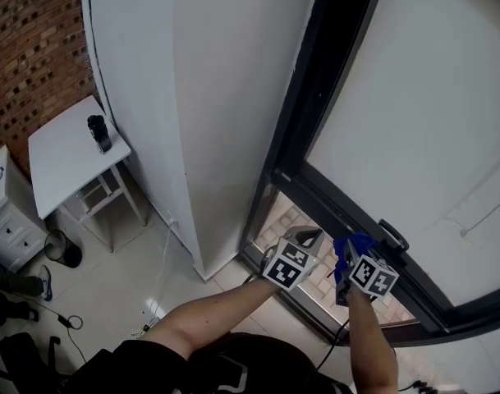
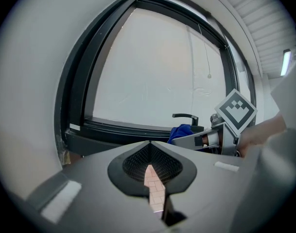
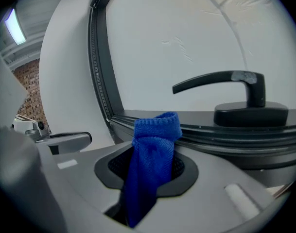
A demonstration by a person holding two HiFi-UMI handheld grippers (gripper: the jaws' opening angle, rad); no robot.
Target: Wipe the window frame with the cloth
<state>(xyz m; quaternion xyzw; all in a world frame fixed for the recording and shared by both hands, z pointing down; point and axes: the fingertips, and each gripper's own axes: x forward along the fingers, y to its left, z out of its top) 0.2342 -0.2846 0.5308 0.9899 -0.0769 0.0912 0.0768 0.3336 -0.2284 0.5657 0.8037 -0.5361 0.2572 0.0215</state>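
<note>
A black window frame [image 1: 315, 97] runs up beside a white wall, with its lower rail [image 1: 348, 220] slanting down to the right and a black handle [image 1: 392, 235] on it. My right gripper [image 1: 342, 257] is shut on a blue cloth [image 1: 354, 245], held just short of the lower rail [image 3: 220, 140] below the handle [image 3: 235, 89]. The cloth [image 3: 152, 154] sticks out folded from between the jaws. My left gripper [image 1: 309, 238] hangs beside it to the left, shut with nothing in it, its jaws [image 2: 155, 178] pointing at the frame [image 2: 113, 130].
A white pillar [image 1: 192, 121] stands left of the frame. Farther left a small white table [image 1: 69, 150] carries a dark object [image 1: 99, 133], before a brick wall [image 1: 28, 56]. A cable [image 1: 163, 269] trails on the tiled floor. A pull cord [image 2: 206, 52] hangs over the blind.
</note>
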